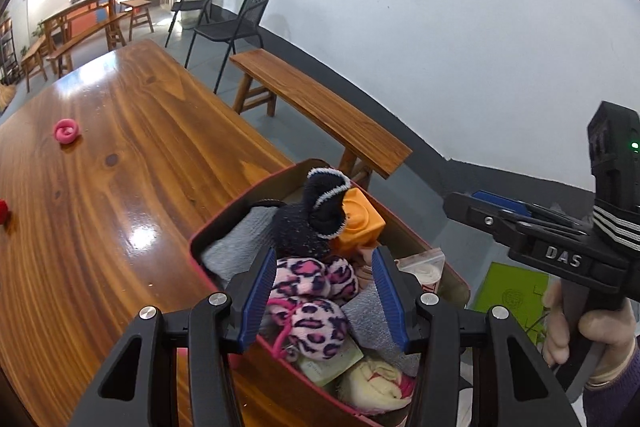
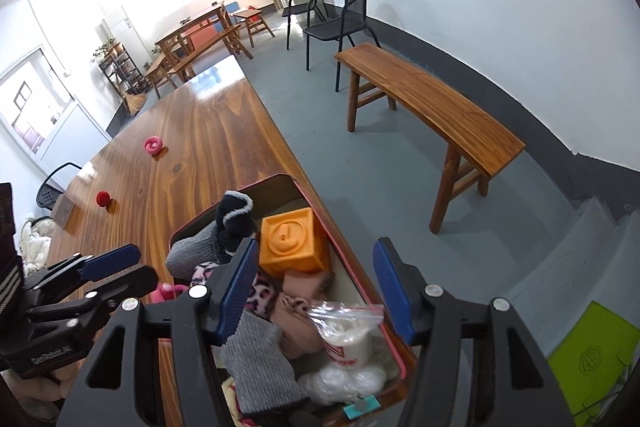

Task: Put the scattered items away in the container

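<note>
A red-rimmed box (image 1: 240,201) (image 2: 280,179) at the table's near right edge holds socks, an orange block (image 1: 360,223) (image 2: 294,241), a pink leopard-print sock (image 1: 316,291), grey socks (image 2: 260,359) and a plastic bag (image 2: 348,327). My left gripper (image 1: 326,295) is open and empty above the leopard sock. My right gripper (image 2: 316,291) is open and empty above the box's right side. A pink coiled item (image 1: 66,132) (image 2: 153,145) and a red ball (image 2: 103,199) (image 1: 3,211) lie on the table further off.
The wooden table (image 1: 120,167) (image 2: 208,139) stretches away to the left. A wooden bench (image 1: 320,107) (image 2: 432,111) and black chairs (image 2: 340,15) stand on the floor to the right. A green mat (image 2: 592,359) lies on the floor.
</note>
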A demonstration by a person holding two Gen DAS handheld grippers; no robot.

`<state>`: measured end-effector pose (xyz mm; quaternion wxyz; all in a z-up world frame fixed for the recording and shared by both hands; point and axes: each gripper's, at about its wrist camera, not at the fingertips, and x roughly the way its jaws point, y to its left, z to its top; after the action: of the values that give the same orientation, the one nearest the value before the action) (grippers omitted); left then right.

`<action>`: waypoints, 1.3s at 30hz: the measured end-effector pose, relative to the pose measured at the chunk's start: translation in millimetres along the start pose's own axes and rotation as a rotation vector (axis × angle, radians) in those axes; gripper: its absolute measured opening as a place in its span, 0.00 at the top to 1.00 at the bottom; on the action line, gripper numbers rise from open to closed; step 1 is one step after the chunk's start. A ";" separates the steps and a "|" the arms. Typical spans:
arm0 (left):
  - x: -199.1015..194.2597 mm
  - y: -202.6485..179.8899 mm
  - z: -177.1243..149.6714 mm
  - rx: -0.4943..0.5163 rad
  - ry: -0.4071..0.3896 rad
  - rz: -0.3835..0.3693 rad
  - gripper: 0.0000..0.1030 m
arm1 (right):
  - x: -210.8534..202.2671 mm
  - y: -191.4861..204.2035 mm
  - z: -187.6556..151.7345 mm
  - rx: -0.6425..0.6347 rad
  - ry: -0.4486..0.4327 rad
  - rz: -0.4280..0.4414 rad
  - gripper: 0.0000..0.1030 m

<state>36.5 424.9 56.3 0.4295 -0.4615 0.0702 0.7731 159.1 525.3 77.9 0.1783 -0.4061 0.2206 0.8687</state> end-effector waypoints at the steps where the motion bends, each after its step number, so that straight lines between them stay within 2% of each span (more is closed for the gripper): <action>1: 2.0 1.1 -0.8 -0.006 -0.003 -0.006 0.50 | -2.0 -3.1 -1.6 0.008 0.001 -0.001 0.38; 5: 0.7 25.8 -0.5 -0.076 -0.008 0.028 0.50 | -5.6 -5.0 -11.7 0.009 0.010 0.010 0.38; 10: -20.9 72.7 -6.2 -0.181 -0.049 0.122 0.48 | -4.7 13.5 -26.1 -0.011 0.036 0.089 0.38; 12: -35.2 95.7 -13.2 -0.237 -0.069 0.169 0.39 | -3.6 31.7 -30.8 -0.047 0.040 0.133 0.38; 14: -47.5 115.9 -22.0 -0.294 -0.084 0.205 0.17 | -0.8 53.0 -33.5 -0.097 0.054 0.192 0.38; 17: -63.8 145.4 -36.8 -0.382 -0.103 0.272 0.12 | 7.8 94.0 -39.5 -0.188 0.079 0.277 0.38; 19: -74.4 164.8 -48.2 -0.435 -0.106 0.308 0.00 | 21.2 125.8 -46.8 -0.255 0.120 0.318 0.38; 24: -97.5 197.8 -74.9 -0.502 -0.106 0.353 0.00 | 55.4 183.7 -64.8 -0.358 0.200 0.370 0.38; 27: -104.6 213.5 -85.5 -0.525 -0.095 0.359 0.00 | 82.5 208.3 -71.6 -0.385 0.243 0.346 0.38; 32: -114.6 238.7 -101.5 -0.533 -0.092 0.364 0.00 | 130.2 225.8 -79.0 -0.391 0.304 0.217 0.38; 38: -115.7 270.3 -105.4 -0.558 -0.076 0.344 0.00 | 155.6 232.0 -79.2 -0.446 0.286 0.072 0.39; 39: -114.1 274.4 -104.6 -0.556 -0.074 0.339 0.00 | 158.1 233.2 -79.4 -0.451 0.287 0.056 0.43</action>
<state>-71.7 133.2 6.5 0.1545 -0.5144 -0.0833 0.8394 -1.1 308.4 -36.0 0.0260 -0.5483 0.0560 0.8340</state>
